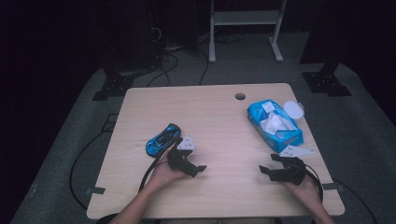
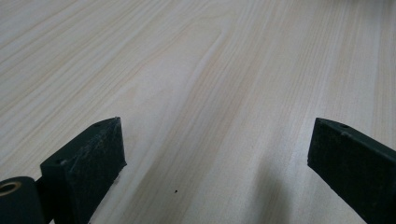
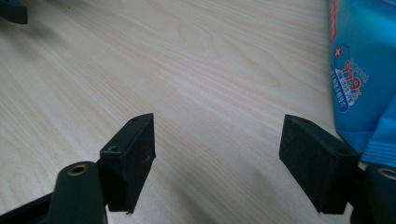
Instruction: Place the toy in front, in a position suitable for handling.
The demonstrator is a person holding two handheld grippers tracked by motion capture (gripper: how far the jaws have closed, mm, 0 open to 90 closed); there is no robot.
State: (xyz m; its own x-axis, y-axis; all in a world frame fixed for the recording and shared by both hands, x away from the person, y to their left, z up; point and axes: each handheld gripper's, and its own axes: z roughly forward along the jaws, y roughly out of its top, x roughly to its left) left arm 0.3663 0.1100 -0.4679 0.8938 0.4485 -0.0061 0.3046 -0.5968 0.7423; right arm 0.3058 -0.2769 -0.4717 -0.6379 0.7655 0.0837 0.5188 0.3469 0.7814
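Blue toy car [image 1: 163,139], a glossy little sports model with dark windows, lay on the pale wooden table [image 1: 219,121] toward its left side, angled with its nose pointing up and to the right, and it sat just beside the left gripper [image 1: 198,170], touching nothing that could be made out. That left gripper rested low over the tabletop with its two black jaws spread wide, and in the left gripper view [image 2: 215,154] only bare wood grain lay between them. The right gripper [image 1: 267,171] hovered near the table's front right, its jaws likewise parted with nothing between them [image 3: 217,154]; just beside it stood the blue plastic pack of wet tissues [image 1: 274,124], a white sheet pulled up from its top and a round white lid [image 1: 293,110] lying at its far corner, and the pack's printed edge [image 3: 359,70] showed close by in the right gripper view. By the look of it, the work stood at its very start, both tools idle and neither committed to a grasp. The next move probably called for the left gripper to turn toward the car, line its jaws across the narrow body and close gently, since the smooth shell could slip or roll away on its wheels.
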